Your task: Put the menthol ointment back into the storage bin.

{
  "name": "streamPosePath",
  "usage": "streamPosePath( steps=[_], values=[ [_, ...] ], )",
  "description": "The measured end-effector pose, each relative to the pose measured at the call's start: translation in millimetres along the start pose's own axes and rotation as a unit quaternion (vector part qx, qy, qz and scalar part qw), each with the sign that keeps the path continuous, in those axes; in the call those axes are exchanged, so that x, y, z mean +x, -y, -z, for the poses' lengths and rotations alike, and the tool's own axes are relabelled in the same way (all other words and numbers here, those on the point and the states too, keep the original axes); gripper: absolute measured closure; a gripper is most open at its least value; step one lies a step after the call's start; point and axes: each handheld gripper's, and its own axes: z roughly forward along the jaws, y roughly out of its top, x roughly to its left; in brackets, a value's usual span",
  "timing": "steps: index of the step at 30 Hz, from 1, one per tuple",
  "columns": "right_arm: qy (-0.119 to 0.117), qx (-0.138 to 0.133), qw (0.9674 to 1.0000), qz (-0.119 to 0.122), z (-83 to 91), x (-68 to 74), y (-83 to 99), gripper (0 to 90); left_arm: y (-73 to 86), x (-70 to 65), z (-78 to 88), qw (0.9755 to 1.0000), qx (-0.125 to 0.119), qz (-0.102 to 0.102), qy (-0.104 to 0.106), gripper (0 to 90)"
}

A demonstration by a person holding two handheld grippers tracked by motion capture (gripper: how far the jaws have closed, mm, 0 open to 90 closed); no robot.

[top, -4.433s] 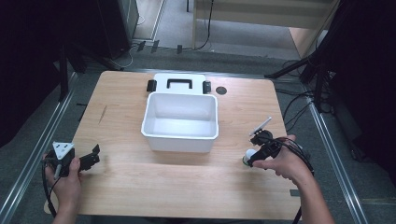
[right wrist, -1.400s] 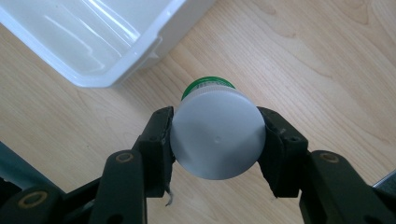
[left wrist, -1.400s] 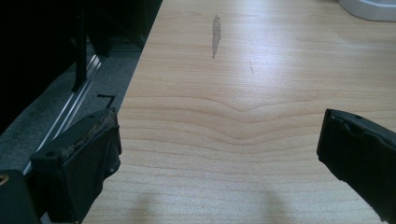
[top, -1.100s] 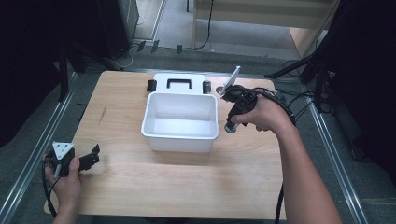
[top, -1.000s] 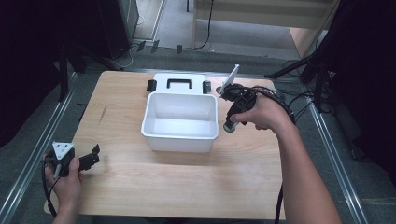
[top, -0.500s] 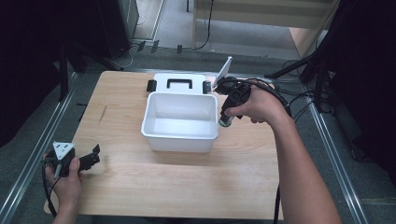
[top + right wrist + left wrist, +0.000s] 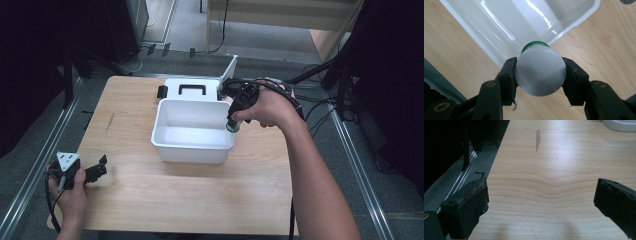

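L gripper (image 7: 98, 169) near front-left table (image 7: 200, 200) edge, jaws spread, nothing btwn. R gripper (image 7: 540, 75) pinching white bottle (image 7: 540, 75) w/ green cap (image 7: 534, 45), cap-down over right rim of white bin (image 7: 192, 145). Lid (image 7: 190, 90) w/ black handle behind bin. No readable text.

White bottle (image 7: 540, 73) with green cap (image 7: 534, 46) — upside down, over the white bin's (image 7: 192, 145) rim.
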Motion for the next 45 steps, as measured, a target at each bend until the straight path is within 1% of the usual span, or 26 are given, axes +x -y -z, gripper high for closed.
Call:
streamPosePath(
  steps=[3, 8, 11, 18, 20, 23, 26, 29, 31, 35, 38, 45],
  values=[
    [-0.003, -0.004, 1.0000, 0.006, -0.8, 3.1, -3.9, 51.5, -0.1, -0.2, 0.0, 1.0000, 0.002, -0.002, -0.001, 0.4],
    [-0.003, -0.002, 0.9999, 0.013, -3.9, 7.6, -10.0, 51.4, -0.1, -0.2, -0.2, 1.0000, 0.002, -0.001, 0.000, 0.4],
    [-0.006, -0.002, 0.9998, 0.021, -6.8, 9.6, -13.1, 51.4, -0.1, -0.2, -0.2, 1.0000, 0.002, -0.001, 0.000, 0.4],
    [-0.010, -0.002, 0.9995, 0.030, -11.4, 14.1, -18.9, 51.4, -0.1, -0.2, -0.3, 1.0000, 0.002, 0.000, 0.000, 0.5],
    [-0.012, -0.002, 0.9990, 0.043, -14.8, 14.9, -21.1, 51.4, -0.1, -0.2, -0.2, 1.0000, 0.002, 0.000, 0.000, 0.5],
    [-0.013, 0.000, 0.9987, 0.050, -19.3, 15.7, -22.4, 51.4, -0.1, -0.2, -0.2, 1.0000, 0.002, 0.000, 0.000, 0.5],
    [-0.014, 0.000, 0.9978, 0.064, -24.1, 15.0, -23.0, 51.4, -0.1, -0.1, -0.2, 1.0000, 0.002, -0.001, 0.000, 0.5],
    [-0.017, 0.001, 0.9968, 0.078, -30.0, 14.8, -22.6, 51.4, -0.1, -0.1, -0.2, 1.0000, 0.001, 0.000, 0.000, 0.5],
    [-0.021, -0.001, 0.9956, 0.091, -34.3, 14.1, -21.9, 51.4, -0.1, -0.1, -0.2, 1.0000, 0.002, 0.000, 0.000, 0.4],
    [-0.021, -0.007, 0.9926, 0.120, -43.4, 13.0, -20.5, 51.3, -0.1, -0.2, -0.1, 1.0000, 0.002, -0.001, 0.000, 0.4],
    [-0.021, -0.007, 0.9904, 0.137, -50.6, 13.5, -19.6, 51.3, -0.1, -0.2, -0.1, 1.0000, 0.002, -0.002, 0.000, 0.5],
    [-0.010, -0.004, 0.9871, 0.160, -65.1, 14.2, -18.0, 51.3, -0.1, -0.2, 0.0, 1.0000, 0.001, -0.002, 0.000, 0.4]
  ],
)
